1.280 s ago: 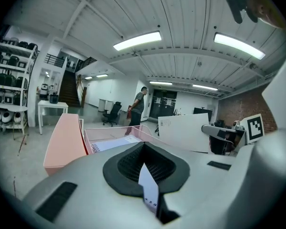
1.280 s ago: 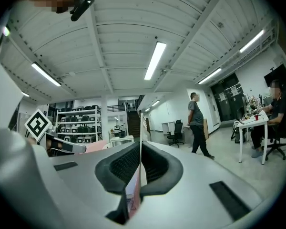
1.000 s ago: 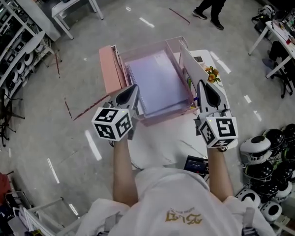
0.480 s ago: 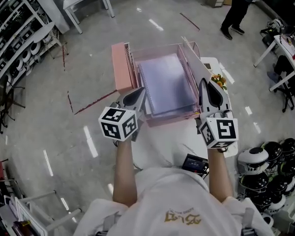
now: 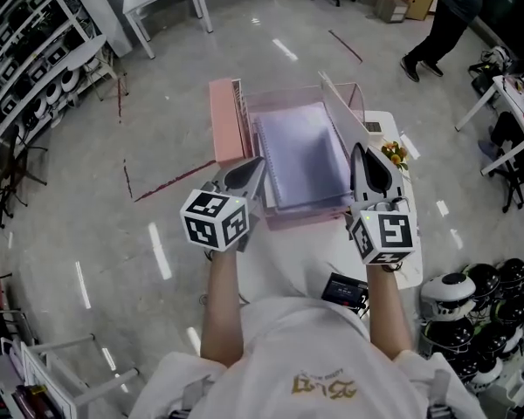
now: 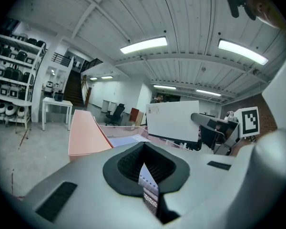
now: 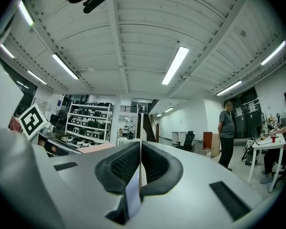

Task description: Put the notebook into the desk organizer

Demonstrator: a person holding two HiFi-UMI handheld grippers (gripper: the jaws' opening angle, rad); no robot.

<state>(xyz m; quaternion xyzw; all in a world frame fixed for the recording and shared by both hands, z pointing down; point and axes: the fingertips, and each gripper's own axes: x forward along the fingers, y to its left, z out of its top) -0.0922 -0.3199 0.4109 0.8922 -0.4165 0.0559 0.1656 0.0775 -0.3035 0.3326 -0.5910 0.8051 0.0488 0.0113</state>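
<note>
- Step in hand: the notebook (image 5: pixel 304 151) lies flat in the tray of the desk organizer (image 5: pixel 227 120), with its spiral edge toward the pink left wall. I judge the placing all but done.
- My left gripper (image 5: pixel 251 168) has its jaws nearly together, clamped on a thin spiral-punched edge, apparently the notebook's near left corner.
- My right gripper (image 5: pixel 363 160) has its jaws pressed together on a thin pale panel, which I take to be the desk organizer's right wall.
- Next move: part the left jaws first, check that the notebook lies settled, then release the wall and draw both grippers back.
</note>
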